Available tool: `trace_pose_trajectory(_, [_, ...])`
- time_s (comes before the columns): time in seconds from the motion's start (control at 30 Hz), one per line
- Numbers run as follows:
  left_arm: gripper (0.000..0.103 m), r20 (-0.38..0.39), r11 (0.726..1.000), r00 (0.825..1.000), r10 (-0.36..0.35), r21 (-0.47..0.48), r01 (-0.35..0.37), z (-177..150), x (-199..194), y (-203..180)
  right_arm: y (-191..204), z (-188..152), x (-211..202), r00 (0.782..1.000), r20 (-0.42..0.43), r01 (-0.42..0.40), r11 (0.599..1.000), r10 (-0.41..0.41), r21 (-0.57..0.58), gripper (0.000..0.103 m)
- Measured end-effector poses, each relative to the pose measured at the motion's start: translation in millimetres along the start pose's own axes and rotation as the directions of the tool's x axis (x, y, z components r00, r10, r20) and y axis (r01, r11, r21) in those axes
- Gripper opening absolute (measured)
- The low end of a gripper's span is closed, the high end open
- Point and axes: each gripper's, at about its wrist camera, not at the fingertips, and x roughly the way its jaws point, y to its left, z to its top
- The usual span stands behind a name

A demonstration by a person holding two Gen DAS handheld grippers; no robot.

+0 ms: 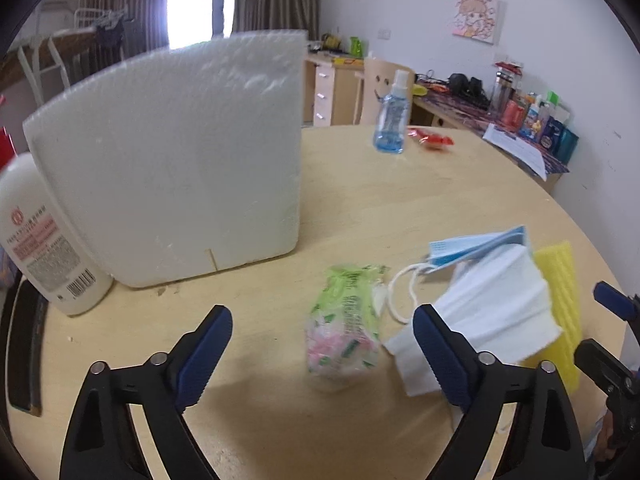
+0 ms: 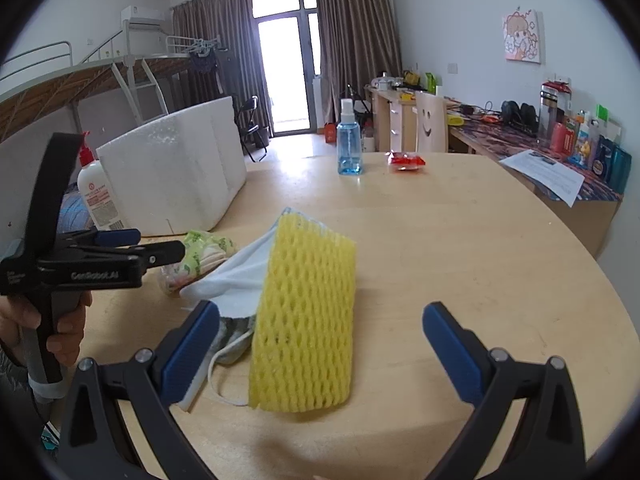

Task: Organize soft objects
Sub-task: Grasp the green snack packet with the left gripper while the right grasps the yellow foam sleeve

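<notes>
My left hand-held gripper (image 1: pixel 322 350) hangs over the near part of the table (image 1: pixel 440 200) with its jaws apart and nothing clamped; the green tissue packet (image 1: pixel 346 320) lies between the blue pads, just past them and touching neither. Right of the packet lies the pile of face masks (image 1: pixel 496 304), its near corner behind my right-hand pad. My right hand-held gripper (image 2: pixel 320 344) also stands open and empty, with the yellow foam net sleeve (image 2: pixel 306 320) lying flat between its fingers, resting partly on the masks. Farther left stands the white foam box (image 1: pixel 172 160) with a lotion bottle (image 1: pixel 40 236) beside it; far across are a blue spray bottle (image 1: pixel 390 120) and a red packet (image 1: pixel 434 140).
</notes>
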Motion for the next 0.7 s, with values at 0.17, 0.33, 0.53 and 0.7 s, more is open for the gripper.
trace_pose_trajectory(0.17, [0.080, -0.042, 0.999, 0.998, -0.038, -0.004, 0.038, -6, 11, 2, -4, 1, 6, 1.000, -0.023, 0.007, 1.000, -0.007, -0.002, 0.103])
trace_pose_trajectory(0.33, [0.067, -0.086, 0.997, 0.993, -0.081, 0.013, 0.082, -9, 19, 1, -7, 1, 13, 0.999, -0.045, 0.005, 1.000, -0.005, 0.003, 0.103])
trace_pose_trajectory(0.53, [0.054, -0.094, 0.994, 0.990, -0.105, 0.015, 0.107, -12, 17, 4, -8, 1, 18, 0.998, -0.068, -0.006, 1.000, 0.006, 0.005, 0.103])
trace_pose_trajectory(0.7, [0.041, -0.086, 0.995, 0.992, -0.093, 0.036, 0.097, -14, 17, 3, -11, 2, 19, 0.997, -0.079, -0.018, 1.000, 0.019, 0.008, 0.103])
